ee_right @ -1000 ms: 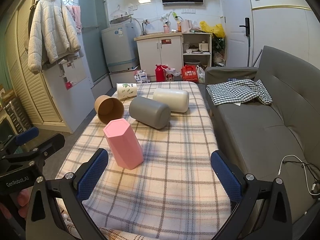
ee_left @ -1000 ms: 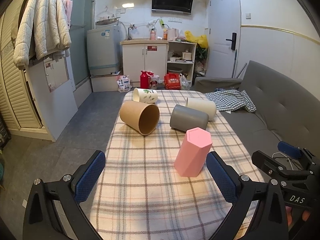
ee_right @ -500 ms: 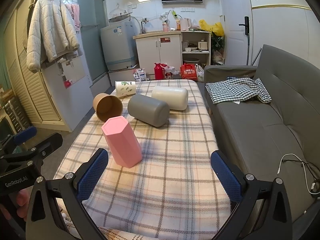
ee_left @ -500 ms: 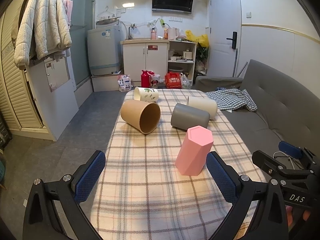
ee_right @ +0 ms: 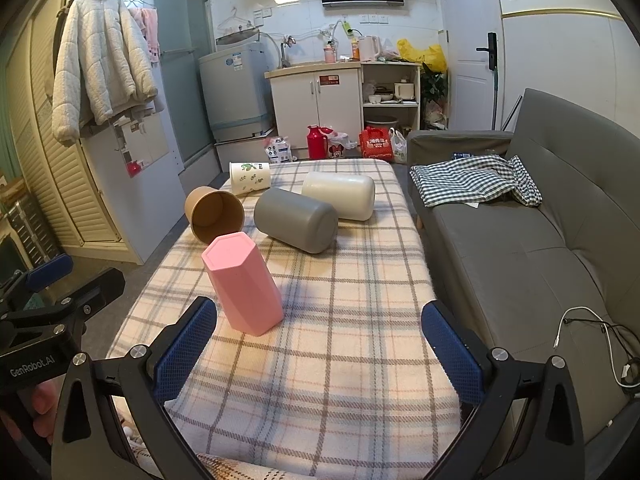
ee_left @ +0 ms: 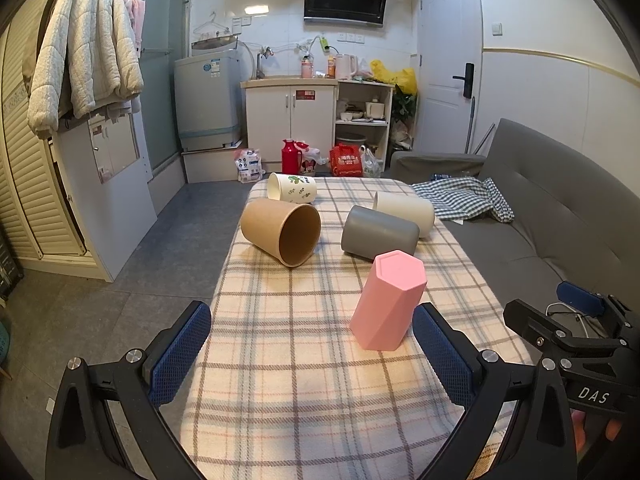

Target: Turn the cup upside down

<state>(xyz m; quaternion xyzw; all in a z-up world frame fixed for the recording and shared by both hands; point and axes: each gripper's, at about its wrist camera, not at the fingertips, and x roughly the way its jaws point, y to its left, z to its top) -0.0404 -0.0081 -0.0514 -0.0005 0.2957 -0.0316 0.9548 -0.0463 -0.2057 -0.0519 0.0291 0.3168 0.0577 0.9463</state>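
Observation:
A pink hexagonal cup stands upside down on the plaid-covered table, closed base up; it also shows in the right wrist view. Behind it lie on their sides a brown paper cup, a grey cup, a cream cup and a white leaf-print cup. My left gripper is open and empty near the table's front edge, short of the pink cup. My right gripper is open and empty, the pink cup just ahead of its left finger.
A grey sofa with a checked cloth runs along the table's right side. A white cable lies on the sofa seat. Floor drops off left of the table. Cabinets, a washing machine and bags stand beyond the far end.
Both grippers have drawn back slightly from the table; the cups look a little farther and higher in view. The pink cup stays standing. Both grippers remain open.

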